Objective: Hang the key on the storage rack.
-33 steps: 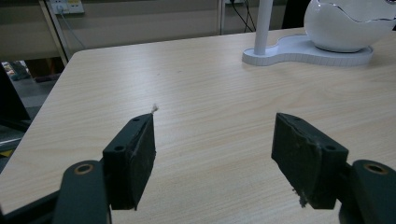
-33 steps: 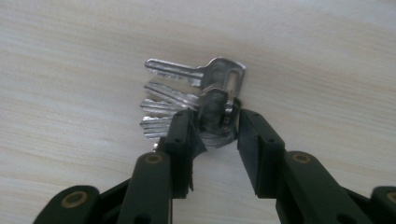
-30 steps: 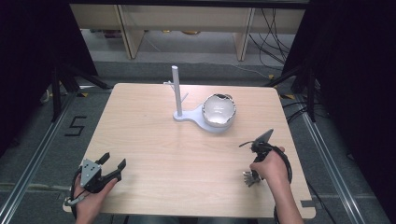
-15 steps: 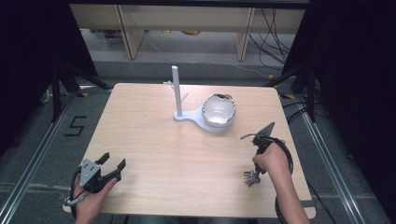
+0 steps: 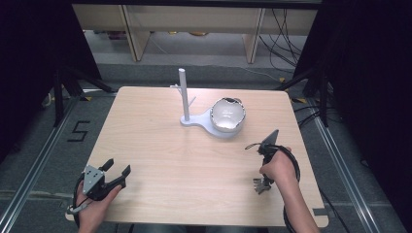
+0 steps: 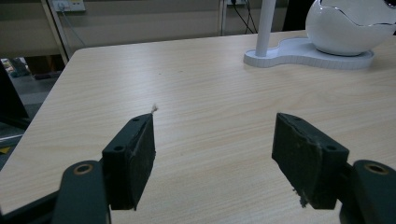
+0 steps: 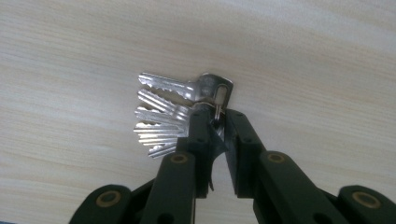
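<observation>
A bunch of several silver keys [image 7: 163,121] fans out on a ring just over the wooden tabletop, and my right gripper [image 7: 215,116] is shut on the ring end. In the high view this gripper [image 5: 263,179] points steeply down at the keys [image 5: 259,186] near the table's right front, with a hand around it. My left gripper [image 5: 118,166] rests at the front left corner. It stands open with nothing between its pads [image 6: 135,154]. The table [image 6: 205,93] stretches ahead of it.
A white stand with an upright post [image 5: 183,94] and a flat base [image 5: 194,121] sits at the table's far middle. A white rounded shell [image 5: 227,114] rests on that base. Shelving and cables lie beyond the far edge.
The back end of my right gripper has tipped up a little while the keys stay at the same spot. The left gripper has not moved.
</observation>
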A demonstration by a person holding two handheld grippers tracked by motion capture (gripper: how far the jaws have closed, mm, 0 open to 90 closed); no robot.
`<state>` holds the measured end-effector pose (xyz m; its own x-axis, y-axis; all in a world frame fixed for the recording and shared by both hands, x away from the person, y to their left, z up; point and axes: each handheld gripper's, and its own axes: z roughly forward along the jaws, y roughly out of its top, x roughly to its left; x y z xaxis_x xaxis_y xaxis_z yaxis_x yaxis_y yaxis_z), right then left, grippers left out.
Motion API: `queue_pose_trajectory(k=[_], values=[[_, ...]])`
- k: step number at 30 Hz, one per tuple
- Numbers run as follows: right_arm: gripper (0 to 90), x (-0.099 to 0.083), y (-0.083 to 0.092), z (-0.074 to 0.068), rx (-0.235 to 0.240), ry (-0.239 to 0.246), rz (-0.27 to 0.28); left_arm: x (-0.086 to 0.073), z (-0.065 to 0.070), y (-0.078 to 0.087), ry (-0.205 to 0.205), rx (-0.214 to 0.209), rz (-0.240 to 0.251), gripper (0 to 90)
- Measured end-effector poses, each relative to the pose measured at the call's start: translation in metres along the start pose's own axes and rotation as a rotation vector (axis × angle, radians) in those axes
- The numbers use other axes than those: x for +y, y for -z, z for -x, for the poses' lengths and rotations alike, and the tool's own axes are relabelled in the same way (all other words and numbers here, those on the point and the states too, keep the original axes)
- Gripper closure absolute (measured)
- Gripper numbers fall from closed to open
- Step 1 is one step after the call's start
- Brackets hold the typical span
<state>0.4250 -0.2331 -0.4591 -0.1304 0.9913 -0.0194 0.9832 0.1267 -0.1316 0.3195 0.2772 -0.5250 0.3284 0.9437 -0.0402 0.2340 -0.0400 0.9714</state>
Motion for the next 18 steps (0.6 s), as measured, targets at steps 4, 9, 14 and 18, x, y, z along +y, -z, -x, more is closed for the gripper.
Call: queue_pose_trajectory(k=[4, 9, 14, 18], values=[[81.7, 0.0015, -0.0029, 0.0016, 0.018, -0.004, -0.012, 0.0001, 0.0000, 0.0010, -0.003, 0.001, -0.006, 29.3], [80.6, 0.0022, -0.0035, 0.0020, 0.015, -0.005, 0.003, 0.0005, 0.0004, 0.0006, -0.005, 0.002, -0.016, 29.4], [88.4, 0.0041, -0.0026, 0.0007, 0.016, 0.001, -0.032, 0.0000, 0.0000, 0.0001, -0.003, -0.004, -0.002, 29.4], [89.2, 0.0035, -0.0037, -0.0006, 0.005, 0.032, -0.029, 0.0001, -0.0001, 0.0001, -0.003, -0.007, -0.003, 29.4]])
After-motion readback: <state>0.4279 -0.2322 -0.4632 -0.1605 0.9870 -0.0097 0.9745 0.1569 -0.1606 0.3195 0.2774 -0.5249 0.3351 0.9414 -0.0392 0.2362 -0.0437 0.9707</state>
